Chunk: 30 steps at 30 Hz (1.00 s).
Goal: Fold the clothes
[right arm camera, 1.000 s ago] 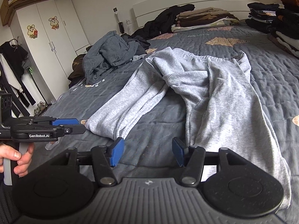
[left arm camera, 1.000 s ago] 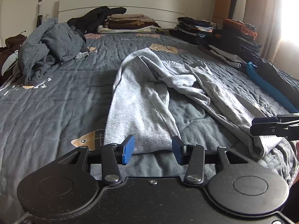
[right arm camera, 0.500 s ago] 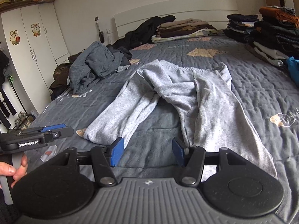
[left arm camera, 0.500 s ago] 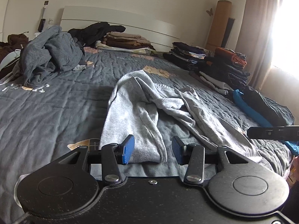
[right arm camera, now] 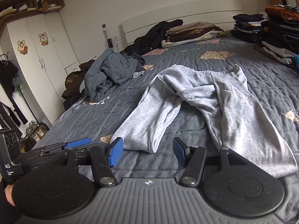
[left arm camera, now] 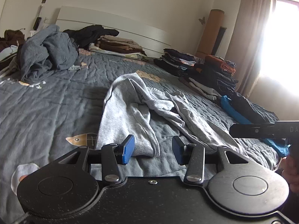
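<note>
1. At the far left of the right wrist view, a white wardrobe [right arm camera: 46,56] with cartoon mouse stickers stands against the wall, with dark clothes hanging beside it.
2. A crumpled blue-grey garment [right arm camera: 110,71] is heaped on the left part of the bed [right arm camera: 271,82], on the dark grey quilt.
3. Behind it, by the white headboard [right arm camera: 186,13], a black garment lies next to a low stack of folded brown and beige clothes [right arm camera: 192,32].
4. The left claw [left arm camera: 153,150] hovers low over the near edge of the bed, its blue pads spread apart and holding nothing; one cuff of the grey sweatpants [left arm camera: 134,115] lies just ahead between them, not touched.
5. The grey sweatpants lie unfolded in the middle of the bed, waistband toward the headboard, legs splayed toward the cameras, the crotch area bunched and twisted.
6. The right claw [right arm camera: 148,154] is likewise open and empty, level with the gap between the two leg ends; the left leg's cuff sits just ahead of it, the right leg runs down past its right pad.
7. To the right, tall stacks of folded dark clothes [left arm camera: 211,71] line the bed's edge, with a blue item [left arm camera: 233,112] just beside them.
8. A beige curtain [left arm camera: 250,37] hangs by a bright window at the far right.
</note>
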Motion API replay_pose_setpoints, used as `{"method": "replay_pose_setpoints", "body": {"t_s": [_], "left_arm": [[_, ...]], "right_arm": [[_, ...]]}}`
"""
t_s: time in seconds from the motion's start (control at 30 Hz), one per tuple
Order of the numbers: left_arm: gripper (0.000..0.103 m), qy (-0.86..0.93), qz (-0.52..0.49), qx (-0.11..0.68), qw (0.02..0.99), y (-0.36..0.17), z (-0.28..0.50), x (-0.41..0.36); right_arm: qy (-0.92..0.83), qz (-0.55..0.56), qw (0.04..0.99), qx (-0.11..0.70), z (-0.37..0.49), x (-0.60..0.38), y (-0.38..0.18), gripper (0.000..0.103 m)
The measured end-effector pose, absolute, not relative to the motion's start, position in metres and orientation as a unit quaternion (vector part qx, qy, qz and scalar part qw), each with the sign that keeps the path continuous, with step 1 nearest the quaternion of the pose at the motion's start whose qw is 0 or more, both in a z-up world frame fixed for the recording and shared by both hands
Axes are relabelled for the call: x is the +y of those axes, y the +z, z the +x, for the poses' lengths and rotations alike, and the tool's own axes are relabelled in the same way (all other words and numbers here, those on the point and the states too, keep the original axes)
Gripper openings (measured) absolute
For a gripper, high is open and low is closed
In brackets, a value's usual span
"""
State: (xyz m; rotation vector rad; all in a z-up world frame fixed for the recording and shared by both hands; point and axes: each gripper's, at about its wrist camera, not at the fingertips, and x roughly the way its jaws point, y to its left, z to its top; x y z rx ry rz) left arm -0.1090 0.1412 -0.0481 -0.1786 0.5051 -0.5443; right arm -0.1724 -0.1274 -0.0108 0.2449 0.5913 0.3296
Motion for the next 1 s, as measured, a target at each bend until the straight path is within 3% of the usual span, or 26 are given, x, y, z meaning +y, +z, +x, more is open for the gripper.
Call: {"method": "replay_pose_setpoints", "body": {"t_s": [0.2, 0.43, 1.0], "left_arm": [[0.044, -0.257, -0.032, 0.264, 0.929, -0.027, -0.128, 0.138], [0.044, -0.251, -0.047, 0.258, 0.932, -0.012, -0.143, 0.144], [0.044, -0.212, -0.052, 0.295, 0.930, -0.032, -0.116, 0.133]], "right_arm": [[0.177, 0.111, 0.931, 0.298, -0.165, -0.120, -0.018, 0.061], [0.200, 0.118, 0.924, 0.304, -0.146, -0.109, -0.030, 0.061], [0.215, 0.036, 0.920, 0.325, -0.136, -0.112, -0.042, 0.062]]}}
